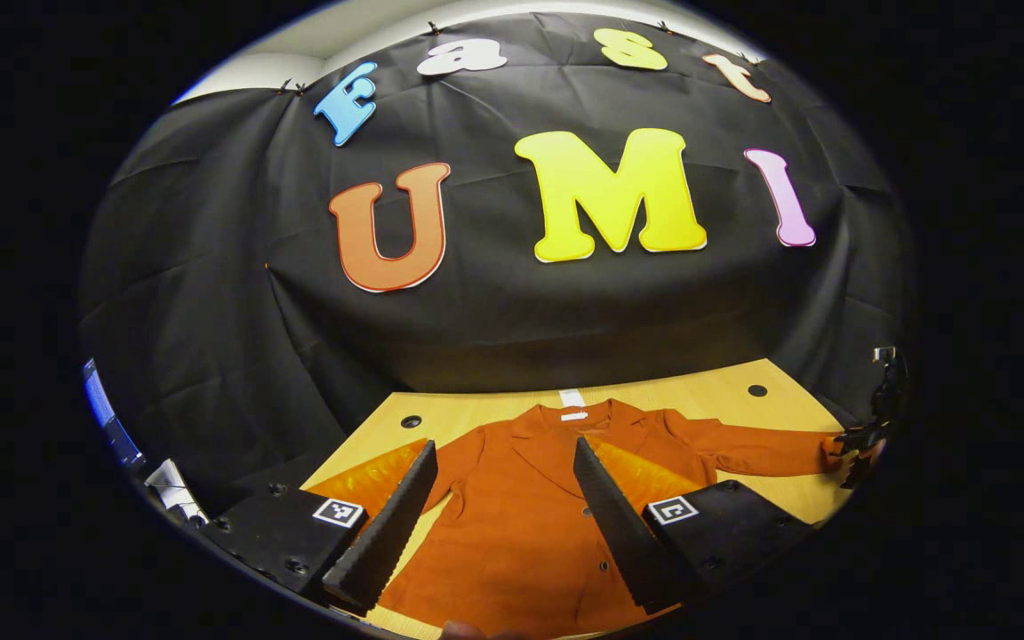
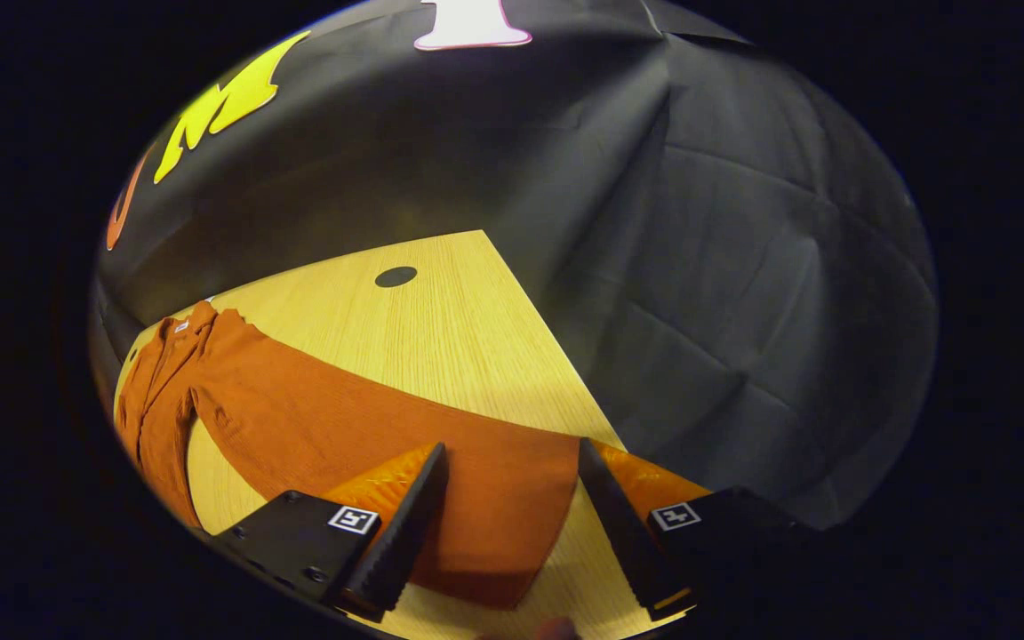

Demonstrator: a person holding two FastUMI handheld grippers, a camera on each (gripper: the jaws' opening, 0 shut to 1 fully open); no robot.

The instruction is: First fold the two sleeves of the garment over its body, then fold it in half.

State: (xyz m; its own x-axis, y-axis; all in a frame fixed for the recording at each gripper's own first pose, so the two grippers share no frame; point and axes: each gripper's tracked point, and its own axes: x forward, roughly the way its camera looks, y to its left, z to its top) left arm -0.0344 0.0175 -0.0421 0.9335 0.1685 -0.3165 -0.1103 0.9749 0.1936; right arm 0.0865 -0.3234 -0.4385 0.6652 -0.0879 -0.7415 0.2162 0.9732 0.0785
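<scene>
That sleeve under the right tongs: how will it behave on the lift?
Likely floppy: the sleeve lies flat and limp on the table, so it should drape from the pinch. Probably light; the knit looks thin. Its ribbed texture suggests fair grip. The right tongs stand open around the cuff end.

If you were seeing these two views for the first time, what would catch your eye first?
The rust-orange garment stands out, lying flat on the pale wooden table with its collar toward the black cloth wall. In the right gripper view, one sleeve stretches across the tabletop, its cuff end between the open fingers of the right gripper. The left gripper hovers open over the garment's body.
</scene>
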